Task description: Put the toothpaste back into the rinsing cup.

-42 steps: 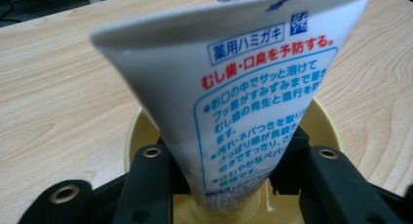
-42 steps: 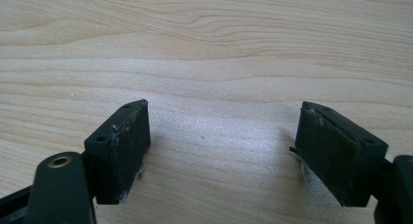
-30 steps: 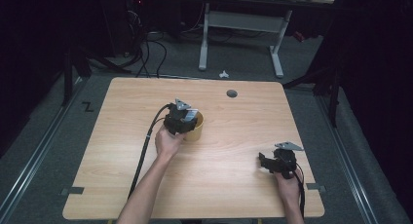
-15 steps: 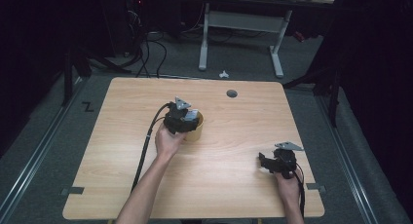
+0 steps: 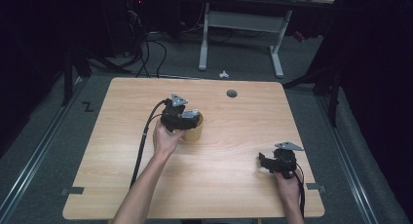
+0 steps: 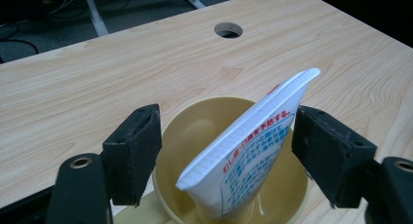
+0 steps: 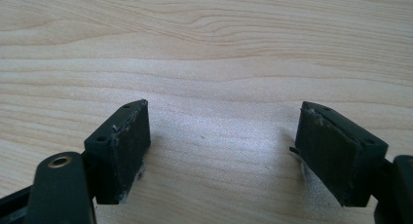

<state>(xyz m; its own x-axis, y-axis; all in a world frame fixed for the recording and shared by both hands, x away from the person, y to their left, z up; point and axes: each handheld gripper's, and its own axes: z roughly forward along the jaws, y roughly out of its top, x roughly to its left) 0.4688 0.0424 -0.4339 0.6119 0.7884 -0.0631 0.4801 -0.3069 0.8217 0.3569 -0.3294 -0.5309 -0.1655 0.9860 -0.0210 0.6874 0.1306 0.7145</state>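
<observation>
I am holding the left gripper over the yellow cup near the table's middle; its jaws have just been opening and are standing clear of the white tube, which is leaning inside the cup. I am resting the right gripper, jaws spread and empty, near the table's right front.

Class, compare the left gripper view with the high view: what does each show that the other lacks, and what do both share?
Left gripper view alone: the toothpaste tube leaning inside the cup, with red and blue print; the jaws have just been opening and stand apart from it.
High view alone: the right gripper, both forearms, the floor.
Both: the yellow cup, the wooden table and its round hole.
</observation>
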